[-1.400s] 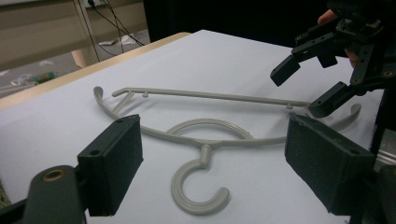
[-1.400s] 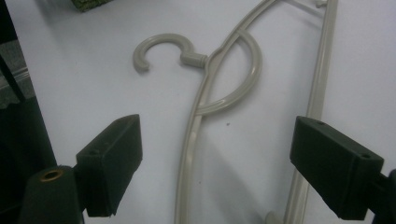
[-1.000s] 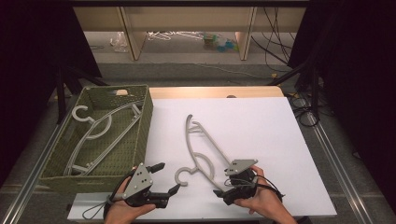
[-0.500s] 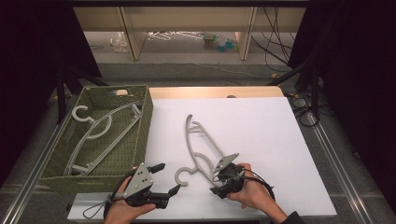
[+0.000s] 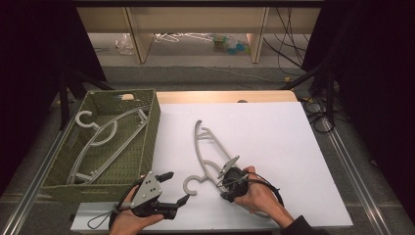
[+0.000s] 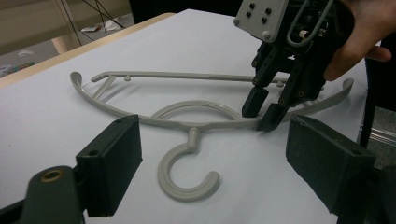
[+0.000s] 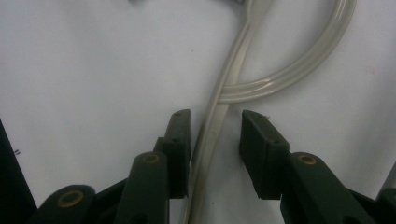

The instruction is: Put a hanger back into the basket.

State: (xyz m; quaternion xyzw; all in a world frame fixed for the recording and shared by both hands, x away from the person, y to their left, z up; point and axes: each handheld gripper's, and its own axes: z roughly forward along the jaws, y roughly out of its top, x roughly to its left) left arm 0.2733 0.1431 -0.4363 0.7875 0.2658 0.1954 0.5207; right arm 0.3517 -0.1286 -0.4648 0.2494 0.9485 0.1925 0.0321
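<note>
Just now the right claw [image 7: 215, 126], closing but unclenched, straddles the grey hanger [image 7: 219, 121], which may slide off-centre.

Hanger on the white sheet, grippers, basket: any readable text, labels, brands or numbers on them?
None readable.
Hanger: plain grey plastic, no marking.
Right gripper: only screw heads on its grey plate, no lettering.
Left gripper: plain grey plate, no label.
Basket: woven green, no tag to see.
Clutter on the far shelf: too small and blurred to read.
</note>
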